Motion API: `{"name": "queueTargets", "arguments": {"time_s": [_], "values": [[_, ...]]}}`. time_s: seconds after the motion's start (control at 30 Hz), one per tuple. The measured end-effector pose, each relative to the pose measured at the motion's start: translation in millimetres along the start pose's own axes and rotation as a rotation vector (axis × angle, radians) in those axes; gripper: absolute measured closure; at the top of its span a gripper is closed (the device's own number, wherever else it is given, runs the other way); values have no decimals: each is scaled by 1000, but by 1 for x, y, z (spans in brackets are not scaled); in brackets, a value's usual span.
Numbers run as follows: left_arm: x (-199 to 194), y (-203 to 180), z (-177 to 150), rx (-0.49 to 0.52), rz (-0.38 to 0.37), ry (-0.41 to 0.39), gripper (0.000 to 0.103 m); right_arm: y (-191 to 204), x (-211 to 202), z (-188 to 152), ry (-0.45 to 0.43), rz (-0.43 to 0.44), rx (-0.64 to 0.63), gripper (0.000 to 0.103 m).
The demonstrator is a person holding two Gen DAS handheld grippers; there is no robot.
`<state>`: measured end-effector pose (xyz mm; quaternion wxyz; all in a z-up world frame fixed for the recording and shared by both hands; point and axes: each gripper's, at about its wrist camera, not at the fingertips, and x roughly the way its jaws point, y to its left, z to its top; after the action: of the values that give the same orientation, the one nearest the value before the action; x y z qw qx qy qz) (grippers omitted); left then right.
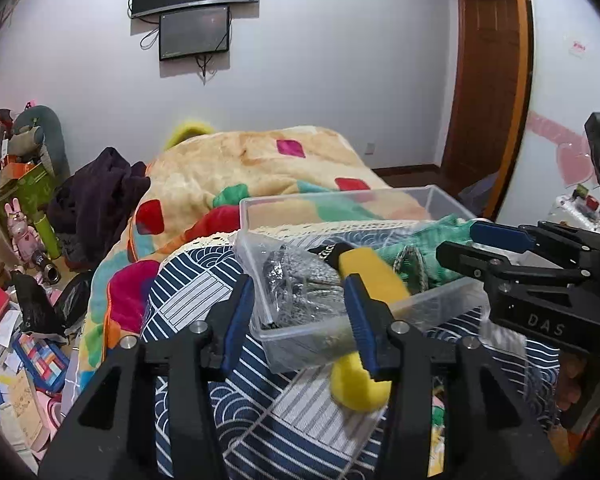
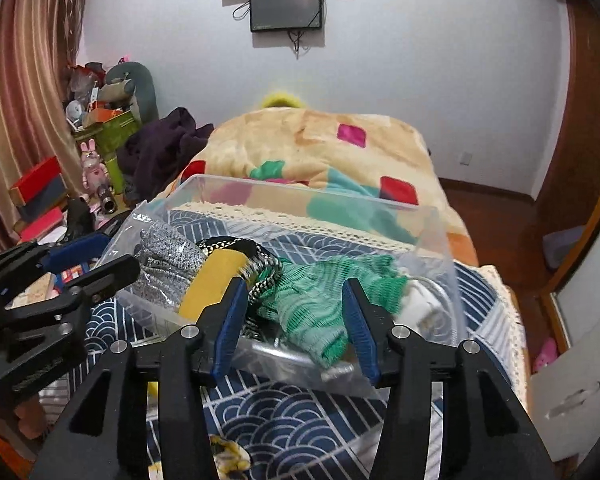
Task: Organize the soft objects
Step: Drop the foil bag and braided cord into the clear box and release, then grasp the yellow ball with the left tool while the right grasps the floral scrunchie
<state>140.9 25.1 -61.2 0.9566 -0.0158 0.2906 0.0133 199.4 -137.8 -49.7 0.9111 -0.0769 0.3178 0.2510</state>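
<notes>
A clear plastic bin [image 1: 364,320] [image 2: 440,216] sits on a navy patterned cloth on the bed. It holds a grey item in a clear bag [image 1: 296,276] [image 2: 168,268], a green knit piece [image 1: 424,252] [image 2: 320,304] and a black patterned piece [image 2: 236,246]. A yellow soft item [image 1: 374,276] [image 2: 216,280] drapes over the bin's near rim and hangs outside it [image 1: 358,384]. My left gripper [image 1: 300,320] is open at the bin's near wall, its right finger beside the yellow item. My right gripper [image 2: 296,324] is open around the green piece.
A colourful blanket [image 1: 260,168] [image 2: 320,148] covers the bed behind the bin. A dark garment [image 1: 96,196] lies at its left. Boxes, toys and papers clutter the floor on the left [image 1: 20,320]. A wooden door [image 1: 488,80] stands at the right.
</notes>
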Motion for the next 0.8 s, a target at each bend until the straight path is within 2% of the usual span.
{"name": "queueTargets", "arguments": {"time_s": [0.13,0.23,0.37,0.4,0.43,0.47,0.8], "values": [[-19,-1,-1,0,-16,-28,43,0,-21,-2,-41,-15,-4,55],[-31,-2,-5,1,-27,-43,33,2,-35,-7,-74,-22,-12,40],[-36,-5,-16,9,-45,-24,20,5,-44,-18,-79,-7,-12,34],[-36,-5,-20,12,-50,-12,18,6,-44,-21,-74,-2,-9,29],[-35,-6,-23,13,-53,-3,18,7,-43,-25,-64,5,-4,24],[-35,-6,-28,14,-58,14,18,8,-42,-29,-56,9,-4,23],[-15,3,-65,-24,-80,151,18,19,-10,-66,113,100,13,23]]}}
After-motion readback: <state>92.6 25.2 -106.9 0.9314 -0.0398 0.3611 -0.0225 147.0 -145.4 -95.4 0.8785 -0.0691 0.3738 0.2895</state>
